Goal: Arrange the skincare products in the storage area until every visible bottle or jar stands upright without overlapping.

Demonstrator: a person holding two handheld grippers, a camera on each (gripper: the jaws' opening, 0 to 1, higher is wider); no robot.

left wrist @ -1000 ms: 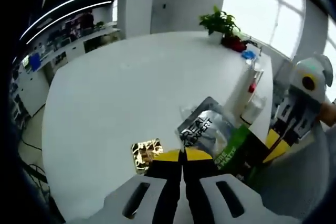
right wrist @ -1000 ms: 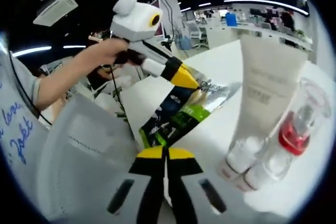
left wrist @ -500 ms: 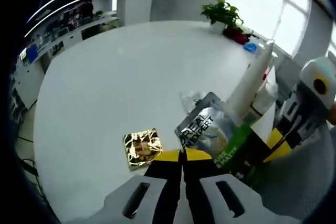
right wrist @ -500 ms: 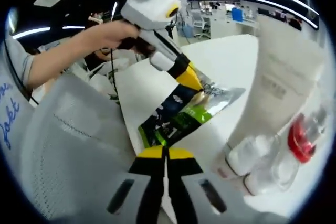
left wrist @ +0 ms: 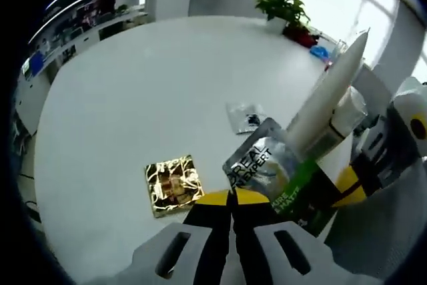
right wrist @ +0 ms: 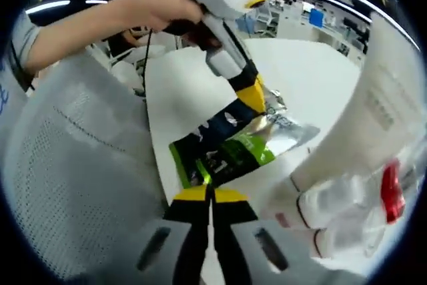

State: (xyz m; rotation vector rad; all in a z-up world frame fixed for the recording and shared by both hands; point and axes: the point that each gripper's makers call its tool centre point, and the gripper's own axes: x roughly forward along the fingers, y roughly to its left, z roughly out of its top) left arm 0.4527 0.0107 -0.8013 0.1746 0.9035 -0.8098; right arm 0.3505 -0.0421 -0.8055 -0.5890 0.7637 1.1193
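Note:
A silver, black and green sachet (left wrist: 267, 168) hangs over the white table (left wrist: 147, 91), held at both ends. My left gripper (left wrist: 231, 196) is shut on its silver end and my right gripper (right wrist: 210, 193) is shut on its green and black end (right wrist: 223, 158). In the right gripper view the left gripper (right wrist: 250, 95) reaches in from above, held by a hand. In the left gripper view the right gripper (left wrist: 350, 185) enters from the right. A tall white tube (left wrist: 327, 98) stands cap-down just beyond the sachet, beside a clear bottle with a red part (right wrist: 390, 195).
A gold square sachet (left wrist: 172, 185) and a small silver sachet (left wrist: 243, 117) lie flat on the table. A potted plant (left wrist: 287, 8) stands at the far edge. A grey mesh chair back (right wrist: 67, 185) is close on the left of the right gripper view.
Both views have shifted with the hands, bringing the table closer. The small silver sachet has come into sight behind the held sachet. Both grippers keep their hold on it.

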